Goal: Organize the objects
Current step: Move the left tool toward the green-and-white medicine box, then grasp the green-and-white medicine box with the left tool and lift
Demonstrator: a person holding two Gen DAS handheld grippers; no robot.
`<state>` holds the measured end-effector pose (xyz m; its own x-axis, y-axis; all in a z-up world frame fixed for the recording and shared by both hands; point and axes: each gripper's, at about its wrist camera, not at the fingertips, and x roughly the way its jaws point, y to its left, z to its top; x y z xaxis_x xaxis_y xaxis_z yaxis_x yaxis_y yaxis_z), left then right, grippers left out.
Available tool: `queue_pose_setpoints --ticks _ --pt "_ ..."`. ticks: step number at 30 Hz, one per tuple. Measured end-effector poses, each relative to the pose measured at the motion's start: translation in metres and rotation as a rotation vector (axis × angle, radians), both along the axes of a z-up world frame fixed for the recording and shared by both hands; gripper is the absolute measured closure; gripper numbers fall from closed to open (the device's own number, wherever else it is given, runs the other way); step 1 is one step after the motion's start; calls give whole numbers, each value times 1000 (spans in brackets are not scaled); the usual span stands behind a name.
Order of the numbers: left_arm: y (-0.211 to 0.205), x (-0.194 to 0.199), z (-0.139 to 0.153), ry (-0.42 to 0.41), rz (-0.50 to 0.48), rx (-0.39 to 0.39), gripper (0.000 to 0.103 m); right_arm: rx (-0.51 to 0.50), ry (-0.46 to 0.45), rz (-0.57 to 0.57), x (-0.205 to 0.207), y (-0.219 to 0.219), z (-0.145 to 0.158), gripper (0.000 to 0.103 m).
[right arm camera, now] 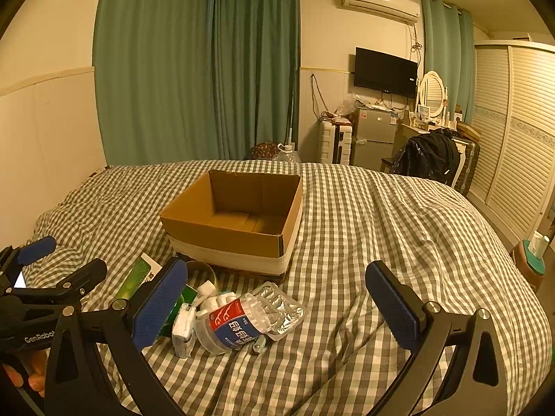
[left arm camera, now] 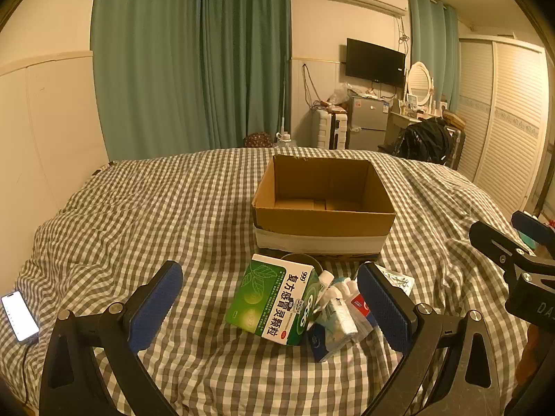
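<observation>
I have the left gripper (left arm camera: 269, 298) spread wide and holding nothing, its jaws either side of the green medicine box (left arm camera: 274, 300) lying on the checked bed (left arm camera: 138, 208). My right gripper (right arm camera: 277, 298) is also wide apart and empty, above the clear bottle (right arm camera: 236, 322) and blister pack (right arm camera: 282, 306). The cardboard box (left arm camera: 324, 204) sits just behind the pile, with nothing inside.

round tin (left arm camera: 301, 259) mostly hidden behind green box (left arm camera: 274, 300), phone (left arm camera: 20, 317) screen unreadable
</observation>
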<state>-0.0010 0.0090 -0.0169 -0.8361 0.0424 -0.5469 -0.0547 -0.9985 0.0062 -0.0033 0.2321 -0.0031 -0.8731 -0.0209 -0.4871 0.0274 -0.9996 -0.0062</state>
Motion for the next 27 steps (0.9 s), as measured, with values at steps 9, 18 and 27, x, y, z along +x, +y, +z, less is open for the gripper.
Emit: queue_pose_setpoints --ticks 9,18,27 --pt "4 0 -3 -3 -3 -15 0 -1 5 3 1 0 3 0" --pt "10 -20 -31 -103 8 -54 0 -9 -35 -5 -13 5 -10 0" --pt "15 -43 -72 -174 32 -110 0 -10 -106 -4 -30 9 -35 0"
